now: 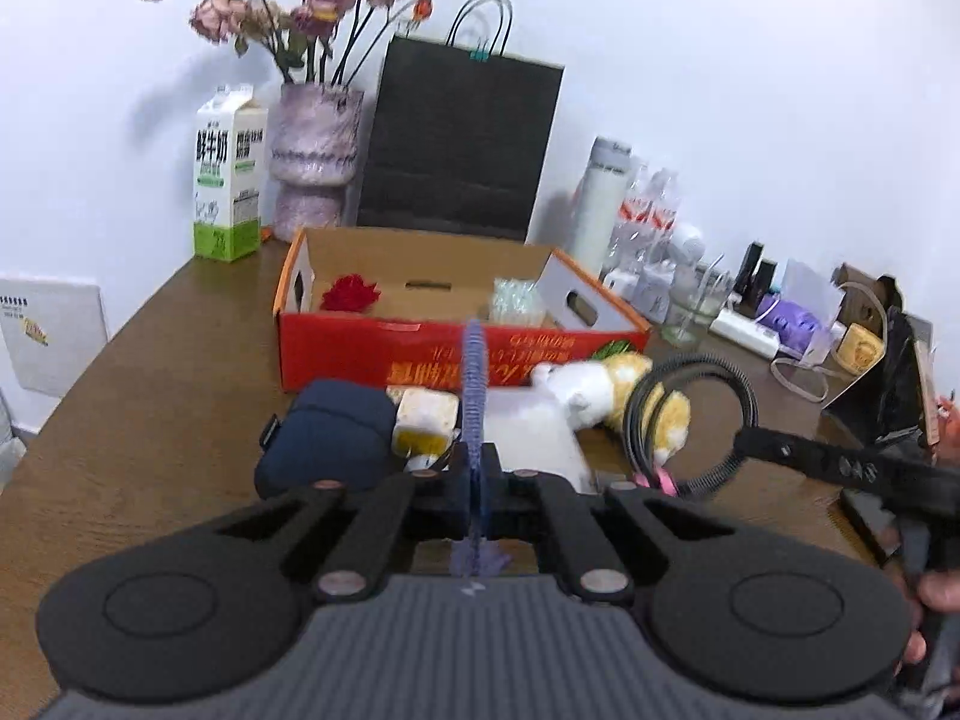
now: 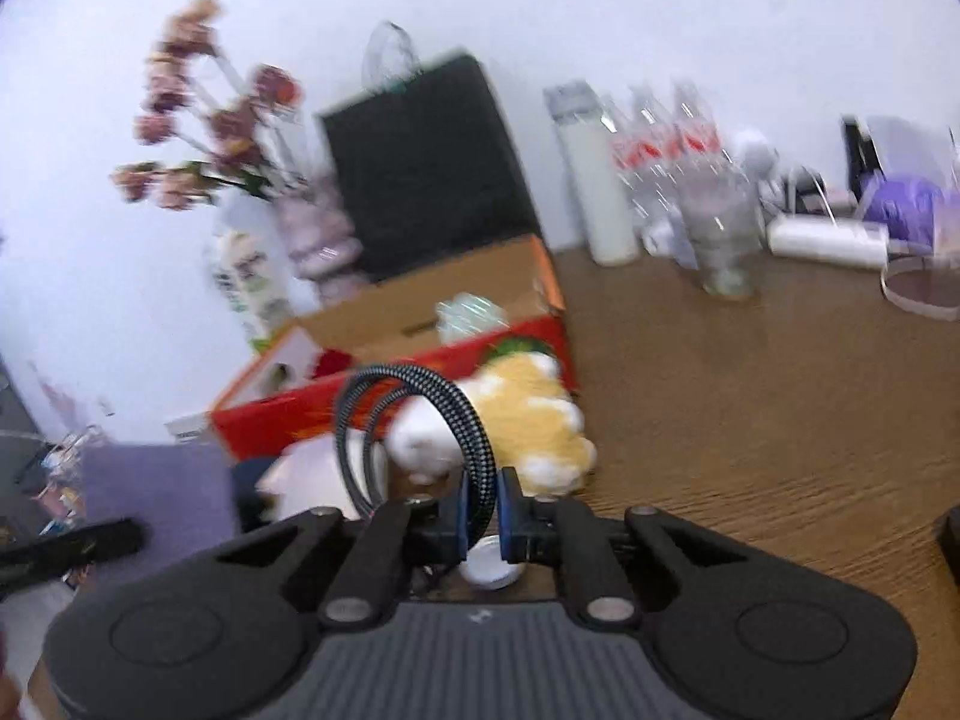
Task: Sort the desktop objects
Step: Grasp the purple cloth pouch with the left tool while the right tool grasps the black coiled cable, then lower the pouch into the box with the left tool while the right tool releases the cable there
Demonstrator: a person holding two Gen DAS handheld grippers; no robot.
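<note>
Both hand-held grippers carry items above a wooden desk (image 1: 150,396), apparently bound for the red cardboard box (image 1: 372,348) that serves as the sorting bin. The left gripper (image 1: 477,468) is clamped on a purple notebook (image 1: 474,384), seen edge-on. The right gripper (image 2: 483,507) pinches a coiled braided cable (image 2: 420,390), lifted just in front of a yellow-and-white plush toy (image 2: 534,414) lying against the box. A red flower (image 1: 351,293) already lies inside. Chinese characters on the milk carton (image 1: 228,174) read "fresh milk"; the box's inverted printing is too blurred to read.
</note>
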